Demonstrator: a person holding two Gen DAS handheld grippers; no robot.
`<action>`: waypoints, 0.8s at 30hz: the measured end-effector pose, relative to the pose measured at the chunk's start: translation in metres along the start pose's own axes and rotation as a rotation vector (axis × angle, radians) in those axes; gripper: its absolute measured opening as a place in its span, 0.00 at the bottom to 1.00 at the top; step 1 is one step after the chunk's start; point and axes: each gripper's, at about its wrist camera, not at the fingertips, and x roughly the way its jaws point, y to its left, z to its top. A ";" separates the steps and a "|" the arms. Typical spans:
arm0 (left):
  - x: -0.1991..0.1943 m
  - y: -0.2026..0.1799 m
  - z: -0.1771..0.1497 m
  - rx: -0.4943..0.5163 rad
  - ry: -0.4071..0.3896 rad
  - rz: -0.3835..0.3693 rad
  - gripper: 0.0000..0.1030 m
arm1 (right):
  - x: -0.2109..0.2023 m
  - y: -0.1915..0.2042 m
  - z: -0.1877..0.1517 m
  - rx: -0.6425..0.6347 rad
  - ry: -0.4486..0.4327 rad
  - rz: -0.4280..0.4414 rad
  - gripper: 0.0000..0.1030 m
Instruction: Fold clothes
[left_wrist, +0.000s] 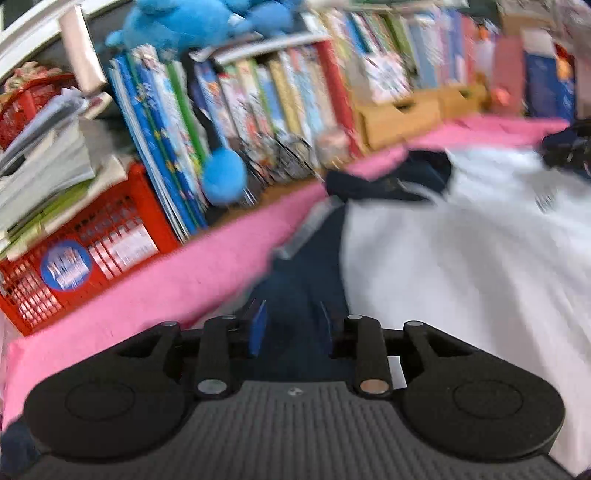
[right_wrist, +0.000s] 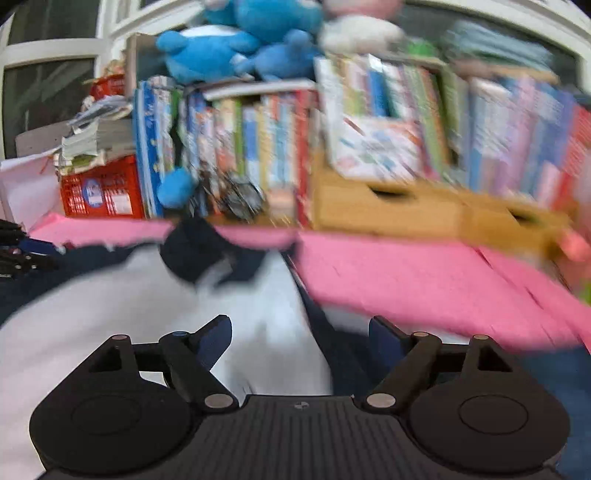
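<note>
**Fold in progress, both grippers off the cloth**

Since the white-and-navy garment (left_wrist: 461, 258) lies spread over the pink cloth (left_wrist: 166, 284) with a navy sleeve (left_wrist: 306, 273) drawn in along its left edge and the navy collar (right_wrist: 195, 251) bunched at its far end, I judge one fold step as likely just laid down. The body is wide and rumpled, not a compact stack, so further folds and smoothing look left to do. Heavy blur; crease lines cannot be read.

Left gripper (left_wrist: 293, 325): jaws narrow but parted, hovering over the navy sleeve, nothing pinched between the blue pads as far as the left wrist view shows, so released. Right gripper (right_wrist: 299, 332): jaws spread wide above the garment's right edge, where white meets a navy strip; empty, released.

Surface: the tabletop under the garment is covered by the pink cloth, which runs out on both sides of the garment and beyond its collar end.

Room, outward from the garment: right behind its collar end stands a row of upright books (right_wrist: 258, 147), with wooden drawer boxes (right_wrist: 388, 206) behind its right side. A red plastic crate (left_wrist: 74, 266) with stacked papers sits behind its left side. Blue plush toys (right_wrist: 240, 44) sit on top of the books, and a white window frame (right_wrist: 51, 48) behind the crate.
</note>
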 end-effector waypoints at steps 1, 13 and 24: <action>0.001 -0.008 -0.007 0.037 0.023 0.023 0.29 | -0.010 -0.012 -0.011 0.000 0.028 -0.035 0.68; -0.005 -0.029 -0.018 0.086 0.076 0.205 0.33 | -0.090 -0.123 -0.032 0.099 -0.042 -0.832 0.75; 0.012 -0.040 0.018 0.047 0.014 0.207 0.50 | 0.017 -0.025 -0.003 0.041 0.024 -0.141 0.46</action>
